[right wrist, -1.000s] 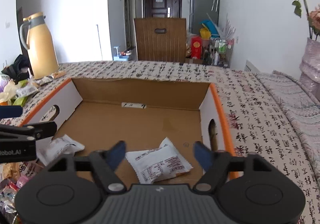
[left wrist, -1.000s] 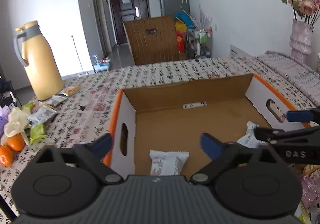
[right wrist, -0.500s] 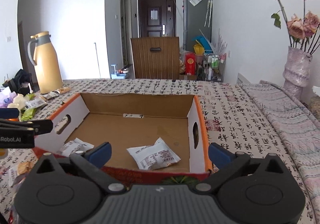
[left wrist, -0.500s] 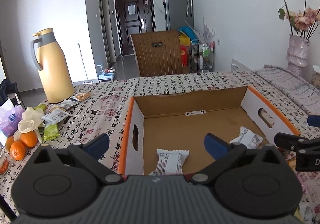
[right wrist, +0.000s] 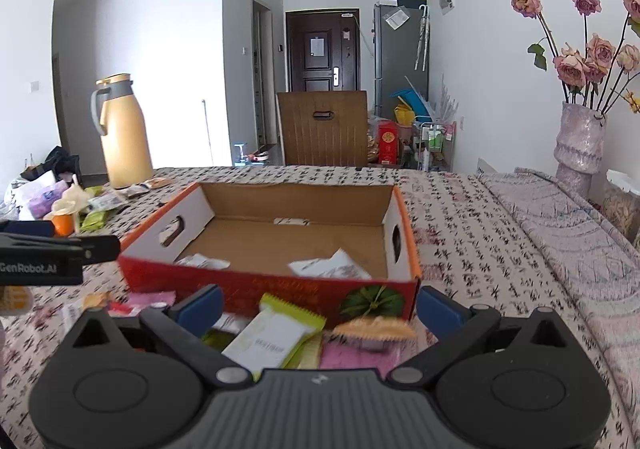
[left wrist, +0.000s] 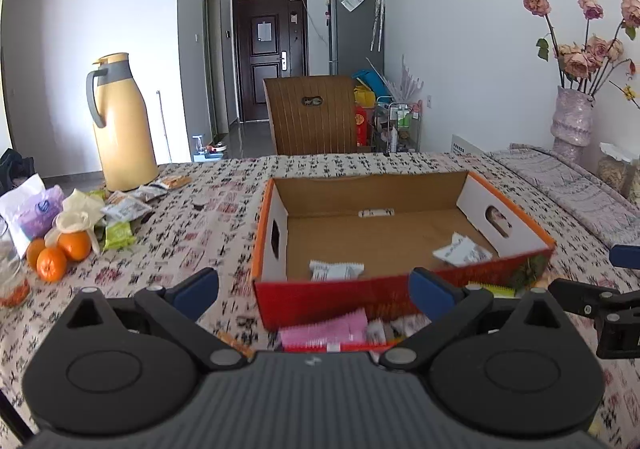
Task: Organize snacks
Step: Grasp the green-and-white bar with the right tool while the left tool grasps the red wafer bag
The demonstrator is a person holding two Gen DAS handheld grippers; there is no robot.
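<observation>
Cardboard fills the middle of the left wrist view: we look slightly downward at the open box (left wrist: 404,285), our landmark. Our left gripper (left wrist: 314,289) is angled down toward its red near wall, jaws spread wide with nothing between the blue pads. Inside the box lie two white snack packets (left wrist: 336,270), one near each side. Only this view shows the oranges (left wrist: 60,255) and a glass jar far to the left of the box, and the pink wrapper (left wrist: 324,331) just before its near wall.

From the right wrist, our right gripper (right wrist: 320,307) also tilts down before the box, its jaws having just been opening and now standing wide, gripping nothing. Here alone we see a green-edged packet (right wrist: 276,337) and a tan snack (right wrist: 376,329) lying loose on the tablecloth (right wrist: 480,241), just in front of the box.
</observation>
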